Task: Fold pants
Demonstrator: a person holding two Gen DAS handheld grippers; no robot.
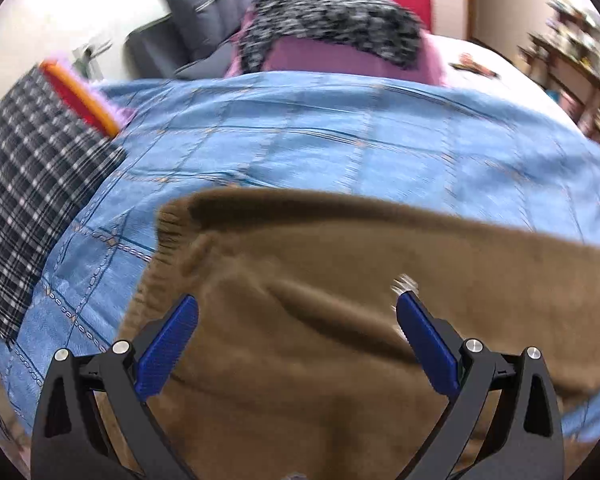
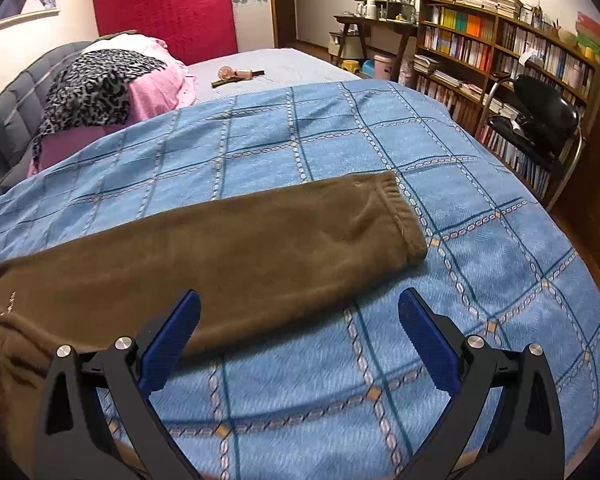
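Brown fleece pants (image 2: 236,240) lie flat on a blue checked blanket (image 2: 340,144). Their legs run to the right and end in an elastic cuff (image 2: 400,212). In the left wrist view the pants' waist end (image 1: 320,280) fills the lower frame, with the ribbed waistband (image 1: 164,240) at the left. My left gripper (image 1: 296,312) is open just above the waist fabric and holds nothing. My right gripper (image 2: 300,312) is open over the near edge of the leg, empty. The left wrist view is blurred.
Pink bedding with a leopard-print cloth (image 2: 96,84) lies at the bed's head, by a grey headboard (image 2: 16,112). A plaid cloth (image 1: 32,200) lies at the left. A bookshelf (image 2: 500,60) and black chair (image 2: 540,120) stand right of the bed.
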